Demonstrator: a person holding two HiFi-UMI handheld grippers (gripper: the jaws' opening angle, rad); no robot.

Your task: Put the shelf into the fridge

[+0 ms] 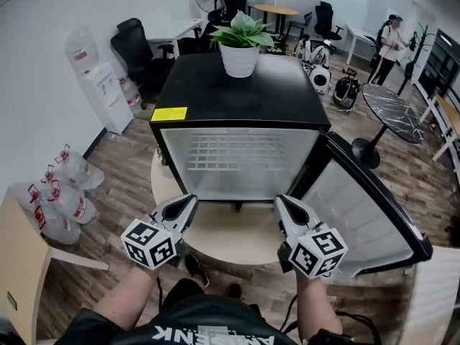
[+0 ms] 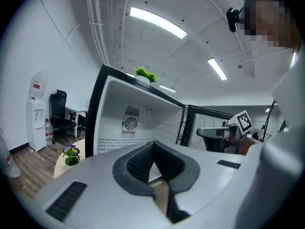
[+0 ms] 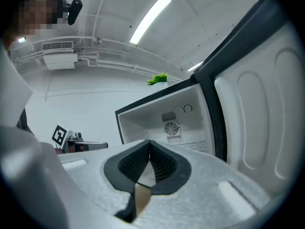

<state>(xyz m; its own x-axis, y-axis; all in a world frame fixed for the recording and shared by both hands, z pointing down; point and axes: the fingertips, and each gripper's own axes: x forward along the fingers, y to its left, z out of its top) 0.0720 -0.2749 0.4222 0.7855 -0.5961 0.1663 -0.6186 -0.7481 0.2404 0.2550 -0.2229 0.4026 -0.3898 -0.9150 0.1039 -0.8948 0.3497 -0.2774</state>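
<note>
Head view is showing the boxy black fridge (image 1: 237,99) open, its white wire shelf (image 1: 237,153) lying flat inside at 12 o'clock. Grey left gripper (image 1: 191,201) and right gripper (image 1: 280,203) are hovering at 6 o'clock, fingers pinched together, empty. Checking that the shelf is sitting level seems wise.

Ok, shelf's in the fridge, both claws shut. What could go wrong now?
The open black fridge door hangs beside the right claw; a sideways swing could hit it.
The green plant in a white pot tops the black fridge; a jolt might tip it.
Can't tell whether the white wire shelf sits level.
</note>
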